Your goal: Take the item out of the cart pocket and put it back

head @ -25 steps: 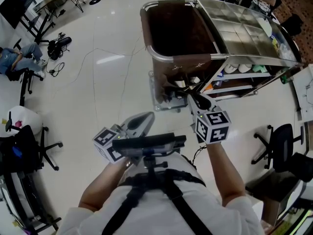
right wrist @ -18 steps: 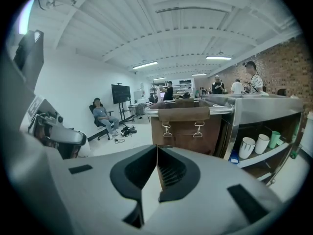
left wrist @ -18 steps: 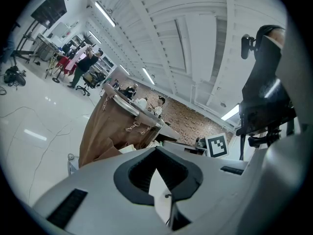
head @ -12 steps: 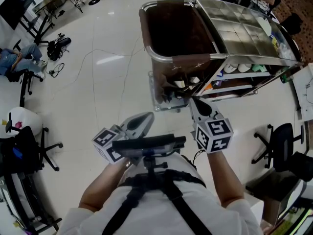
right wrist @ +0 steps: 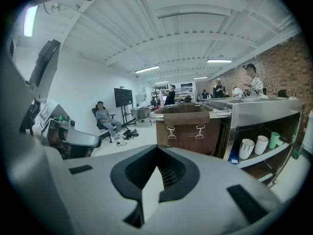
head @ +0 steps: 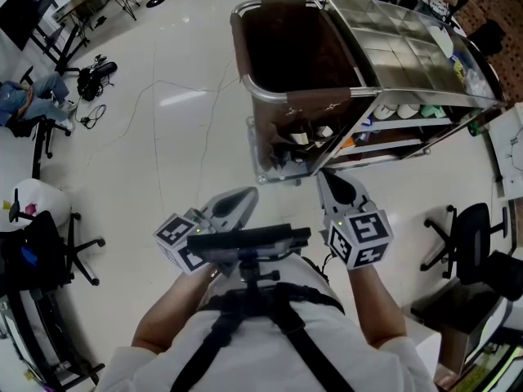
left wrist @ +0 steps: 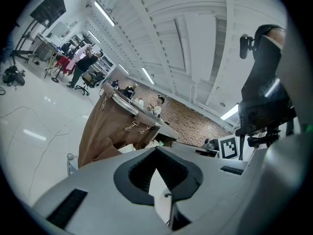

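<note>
The cart's brown bag (head: 298, 51) hangs at the cart's near end, and its pocket (head: 304, 140) on the end face holds a few small white items. My right gripper (head: 326, 178) is shut with nothing between its jaws and points at the pocket from a short way back, not touching it. In the right gripper view the shut right gripper (right wrist: 154, 180) faces the brown bag (right wrist: 188, 126). My left gripper (head: 245, 195) is also shut and holds nothing; it hangs lower left, well clear of the cart. The left gripper (left wrist: 160, 182) sees the bag (left wrist: 110, 131) from the side.
The cart's steel top (head: 400, 47) runs to the right, with cups (right wrist: 254, 147) on a shelf beneath. Office chairs (head: 466, 243) stand at right and at left (head: 49, 243). Cables lie on the white floor (head: 163, 96). People stand and sit in the background.
My right gripper has drawn back from the cart pocket toward the person and a little to the right, coming away with nothing in its jaws. The left gripper has stayed in place.
</note>
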